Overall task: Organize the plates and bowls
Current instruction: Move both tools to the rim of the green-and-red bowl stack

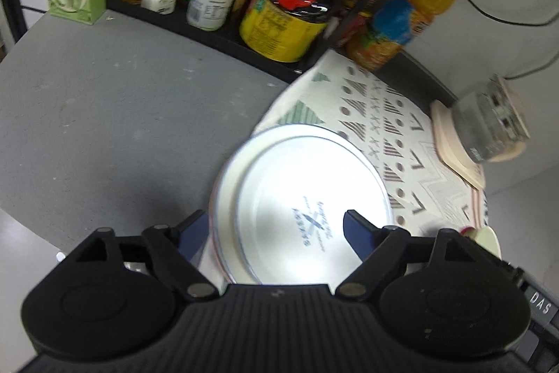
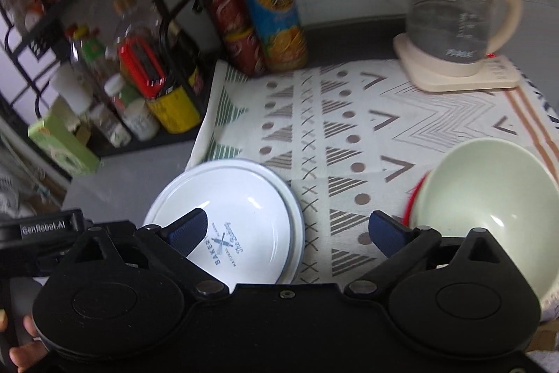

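While your left gripper (image 1: 272, 226) hangs with jaws apart, empty, the stacked white plates (image 1: 300, 201) fill lower centre. In the right view, your right gripper (image 2: 290, 229) gapes empty; green bowl (image 2: 485, 208) lower right.

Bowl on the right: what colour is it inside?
Pale green inside the bowl, with a red outer edge showing at its left; clearest in the right wrist view.

Bare grey counter (image 1: 104, 114) lies open left of the stacked plates (image 2: 230, 215). Between plates and green bowl (image 2: 489, 205) a strip of patterned cloth (image 2: 349, 142) is free. The bottle rack (image 2: 104, 65) blocks the back left, the juice bottle (image 2: 272, 6) and kettle (image 2: 454, 20) the rear.
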`<state>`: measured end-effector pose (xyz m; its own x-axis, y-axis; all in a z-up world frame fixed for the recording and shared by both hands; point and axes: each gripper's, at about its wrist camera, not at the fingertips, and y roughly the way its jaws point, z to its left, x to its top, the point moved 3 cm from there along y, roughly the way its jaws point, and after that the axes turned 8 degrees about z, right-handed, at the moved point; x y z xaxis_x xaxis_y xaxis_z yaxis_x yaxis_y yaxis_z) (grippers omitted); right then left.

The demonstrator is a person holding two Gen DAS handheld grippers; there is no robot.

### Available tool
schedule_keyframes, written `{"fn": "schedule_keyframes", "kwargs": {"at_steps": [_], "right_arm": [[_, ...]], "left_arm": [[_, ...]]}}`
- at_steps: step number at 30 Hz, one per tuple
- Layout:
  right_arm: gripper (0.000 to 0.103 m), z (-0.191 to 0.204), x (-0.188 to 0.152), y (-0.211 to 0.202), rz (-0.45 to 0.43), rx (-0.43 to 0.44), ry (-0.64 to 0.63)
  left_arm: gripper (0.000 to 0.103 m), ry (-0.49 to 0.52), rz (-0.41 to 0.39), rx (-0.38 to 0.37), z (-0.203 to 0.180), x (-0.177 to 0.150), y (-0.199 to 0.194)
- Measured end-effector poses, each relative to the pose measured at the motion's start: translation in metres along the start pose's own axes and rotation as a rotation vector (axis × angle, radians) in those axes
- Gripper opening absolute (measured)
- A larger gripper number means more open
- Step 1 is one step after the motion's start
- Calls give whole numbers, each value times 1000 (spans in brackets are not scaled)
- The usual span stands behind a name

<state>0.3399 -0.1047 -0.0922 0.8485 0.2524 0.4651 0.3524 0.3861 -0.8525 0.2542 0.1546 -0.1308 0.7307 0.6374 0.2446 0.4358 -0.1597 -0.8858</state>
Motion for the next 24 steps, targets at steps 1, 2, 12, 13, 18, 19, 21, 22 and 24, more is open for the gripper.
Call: {"fn": "schedule_keyframes", "kwargs": {"at_steps": [1,2,12,13,18,19,21,22,24], "right_arm": [[102,-3,-1,-6,-15,-3,13],[102,-6,-2,-11,-30,-8,29],[103,-56,-18,-53,-124,-66,157],[103,-61,-19,-55,-129,-71,166],[103,-90,-20,-61,-145,-87,206],[103,-96,-20,-61,-142,-93,213],[103,-107,-19,-65,-140,-93,226],[103,-112,-19,-66,-144,-89,229],[103,-123,-20,-68,-148,-96,240]], "left_arm": [[83,10,3,-11,-3,-2,-2],[83,22,6,-22,-7,-4,-3],[83,117,10,-109,-59,-23,-7],[83,127,9,-116,-65,-24,-7],[83,149,-23,-134,-92,-28,-7],[83,143,-13,-135,-97,-29,-5],[83,149,-3,-149,-108,-31,-1],[83,162,0,-149,-114,-32,1],[83,180,10,-138,-126,-35,8]]}}
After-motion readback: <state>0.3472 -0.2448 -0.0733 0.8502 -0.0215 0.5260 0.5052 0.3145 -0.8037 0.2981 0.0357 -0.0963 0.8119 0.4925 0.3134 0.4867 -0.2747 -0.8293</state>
